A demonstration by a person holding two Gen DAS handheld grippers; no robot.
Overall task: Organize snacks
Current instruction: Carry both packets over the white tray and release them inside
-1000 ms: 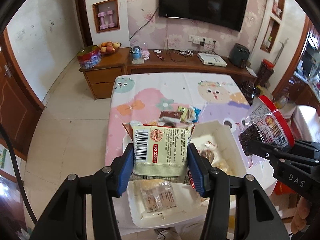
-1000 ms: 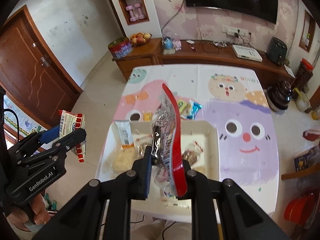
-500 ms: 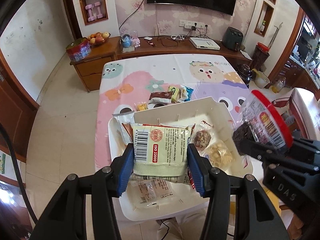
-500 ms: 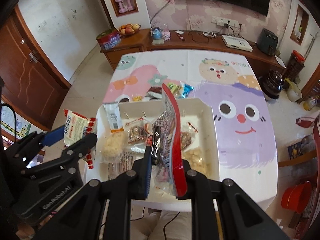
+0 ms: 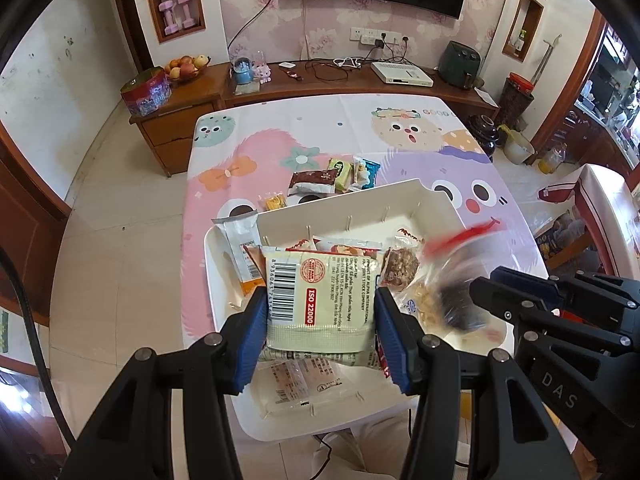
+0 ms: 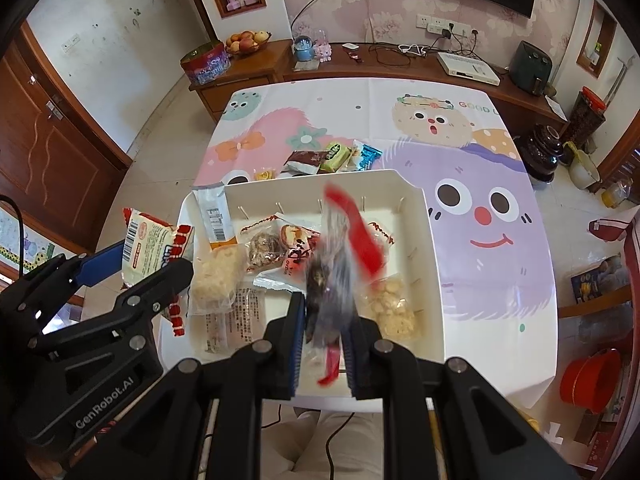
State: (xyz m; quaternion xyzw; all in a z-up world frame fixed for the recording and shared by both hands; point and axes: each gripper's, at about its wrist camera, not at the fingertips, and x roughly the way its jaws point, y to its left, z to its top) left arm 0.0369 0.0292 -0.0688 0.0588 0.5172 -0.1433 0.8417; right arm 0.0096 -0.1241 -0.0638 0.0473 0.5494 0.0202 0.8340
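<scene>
A: The left gripper clamps a cream wafer packet above the near part of the white tray. The right gripper pinches a blurred clear bag with red trim over the tray's middle.

B: Each should descend over a bare patch before opening. Only the right wrist view shows the packet's red side.

left gripper clamps a cream snack packet above the white tray; right gripper holds a blurred bag
</scene>
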